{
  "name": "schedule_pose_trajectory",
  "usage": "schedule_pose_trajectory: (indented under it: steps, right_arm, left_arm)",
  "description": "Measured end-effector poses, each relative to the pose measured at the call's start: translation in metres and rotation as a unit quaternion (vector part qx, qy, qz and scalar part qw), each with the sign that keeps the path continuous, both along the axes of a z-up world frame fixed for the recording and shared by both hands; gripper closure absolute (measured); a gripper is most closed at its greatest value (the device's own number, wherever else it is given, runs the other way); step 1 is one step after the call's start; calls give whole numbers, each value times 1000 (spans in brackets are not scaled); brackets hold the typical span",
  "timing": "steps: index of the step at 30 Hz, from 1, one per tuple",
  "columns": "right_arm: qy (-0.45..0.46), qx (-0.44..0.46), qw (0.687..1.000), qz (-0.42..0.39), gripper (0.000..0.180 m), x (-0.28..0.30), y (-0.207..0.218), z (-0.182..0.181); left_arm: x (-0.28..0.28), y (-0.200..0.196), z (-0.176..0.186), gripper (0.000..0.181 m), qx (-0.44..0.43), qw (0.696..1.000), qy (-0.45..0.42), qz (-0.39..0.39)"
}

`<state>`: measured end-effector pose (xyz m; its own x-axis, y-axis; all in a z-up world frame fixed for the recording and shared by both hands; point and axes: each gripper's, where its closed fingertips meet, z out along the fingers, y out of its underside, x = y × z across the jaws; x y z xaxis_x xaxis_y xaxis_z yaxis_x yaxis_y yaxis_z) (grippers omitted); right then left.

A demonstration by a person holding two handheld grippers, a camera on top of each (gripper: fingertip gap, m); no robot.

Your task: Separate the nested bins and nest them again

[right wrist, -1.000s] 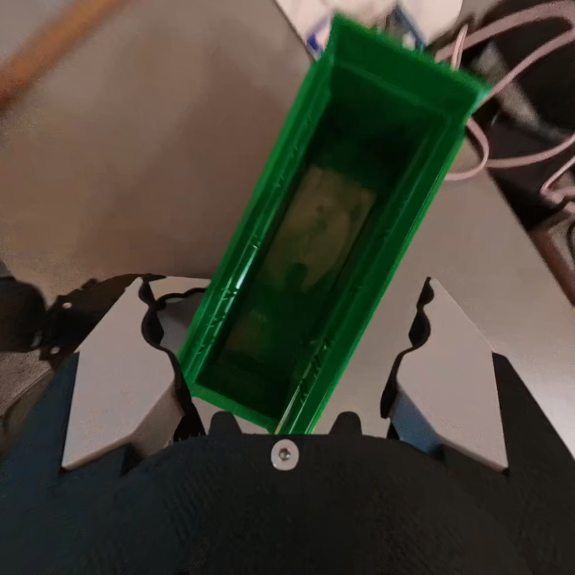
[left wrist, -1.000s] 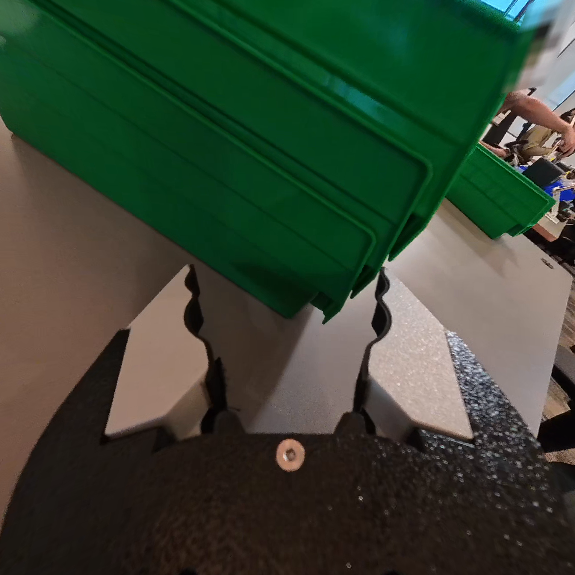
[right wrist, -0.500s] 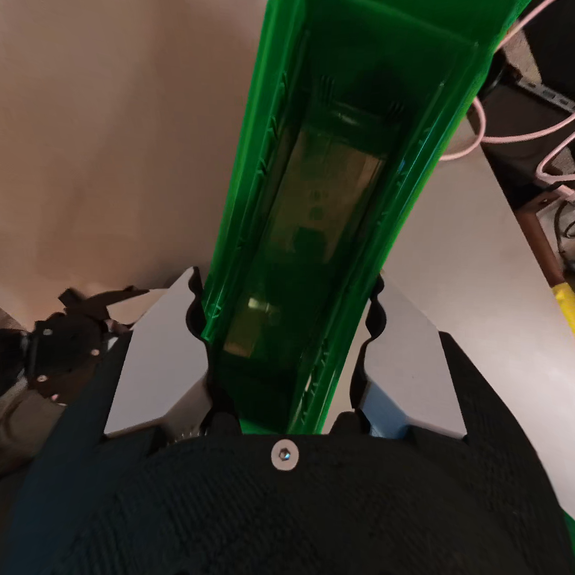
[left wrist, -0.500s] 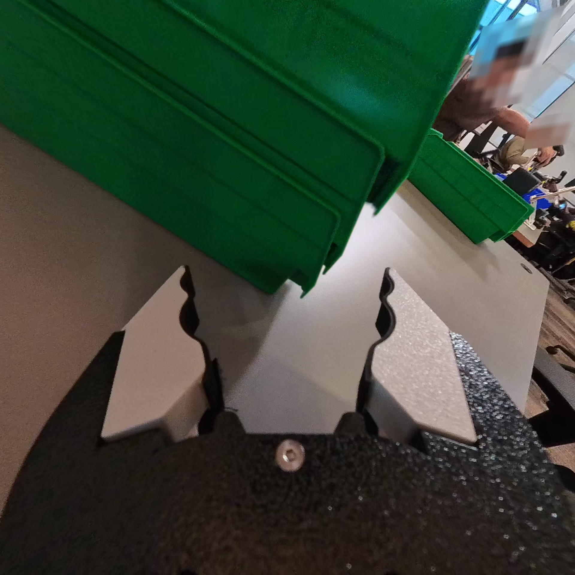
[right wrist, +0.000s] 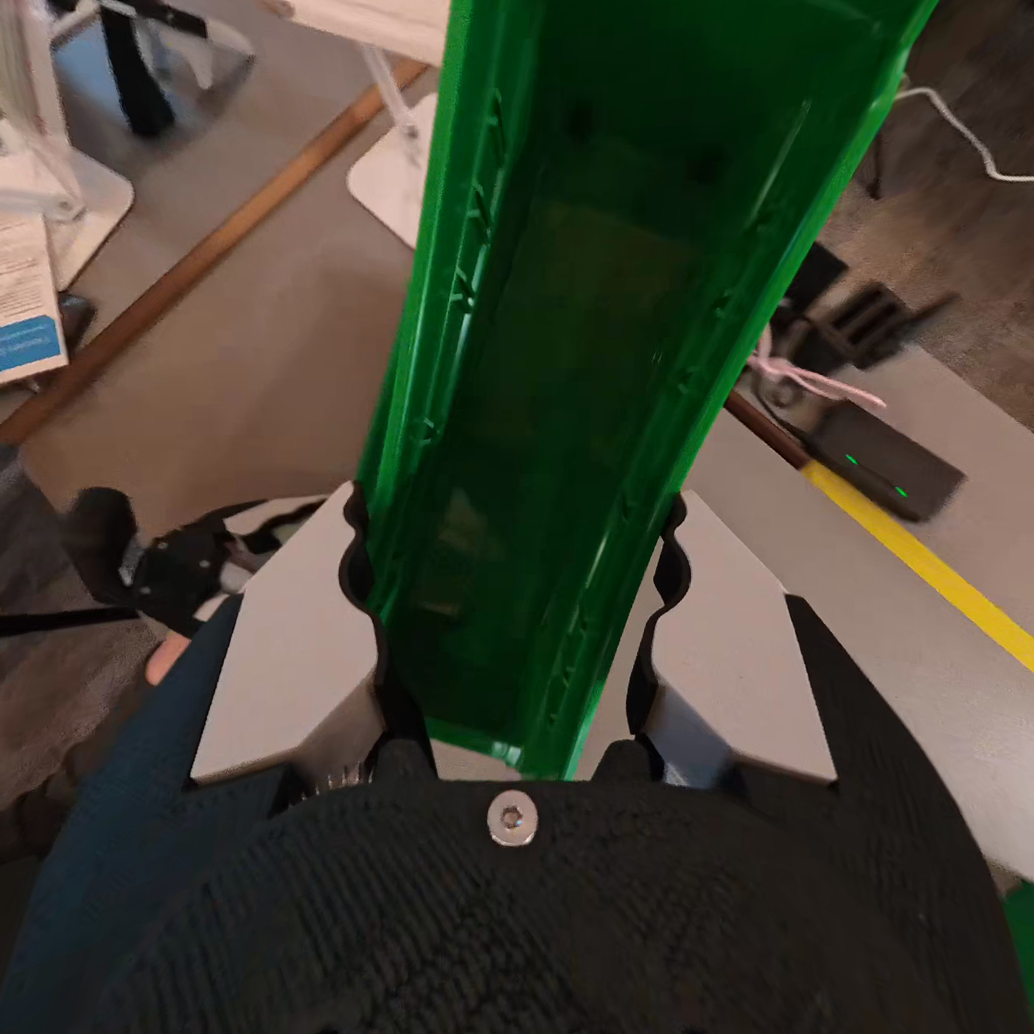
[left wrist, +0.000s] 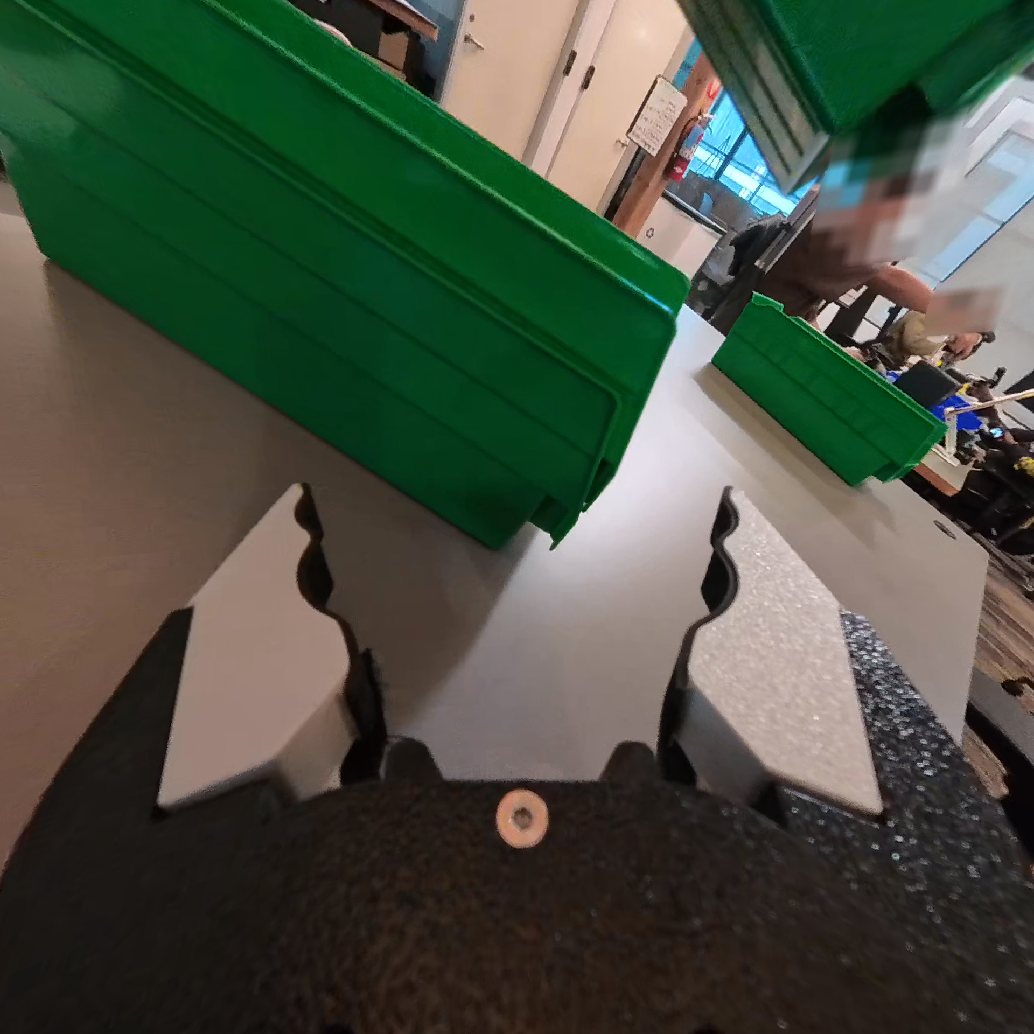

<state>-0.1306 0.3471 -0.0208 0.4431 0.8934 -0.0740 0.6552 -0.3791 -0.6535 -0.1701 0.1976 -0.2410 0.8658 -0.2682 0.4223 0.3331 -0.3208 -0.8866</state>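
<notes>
In the left wrist view a stack of nested green bins (left wrist: 335, 268) sits on the grey table (left wrist: 727, 503), just ahead and to the left of my left gripper (left wrist: 515, 503), which is open and empty. A lifted green bin (left wrist: 850, 50) hangs in the air at the top right of that view. In the right wrist view my right gripper (right wrist: 515, 520) is shut on this long narrow green bin (right wrist: 587, 335), one finger on each long side wall. The bin is held off the table, open side toward the camera.
Another green bin (left wrist: 828, 391) lies farther back on the table to the right. A person (left wrist: 873, 280) sits beyond the table's far edge. Below the lifted bin lie floor, a yellow line (right wrist: 923, 570), cables and a black box (right wrist: 884, 459).
My right gripper has closed on the narrow bin and lifted it up off the stack. In the left wrist view the top bin has risen out of the stack, which now sits lower.
</notes>
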Motion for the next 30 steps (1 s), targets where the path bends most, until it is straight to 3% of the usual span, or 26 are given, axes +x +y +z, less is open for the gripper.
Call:
schedule_pose_trajectory:
  steps: [5, 13, 21, 28, 30]
  right_arm:
    - [-9, 2, 995, -97, 75, 129, 38, -24]
    - [-87, -38, 973, -211, 74, 288, 69, -140]
    - [-90, -54, 960, -261, 72, 346, 83, -213]
    - [-25, -19, 957, -288, 39, 349, 91, -214]
    - [-9, 36, 955, -294, 34, 345, 94, -195]
  left_arm:
    - [-3, -1, 2, 43, 11, 1000, 20, 13]
    - [-3, 1, 3, 47, 15, 999, 38, 19]
    - [-5, 0, 5, 48, 20, 999, 32, 23]
    - [-6, 0, 5, 46, 21, 999, 32, 25]
    - [-6, 0, 6, 46, 24, 999, 32, 27]
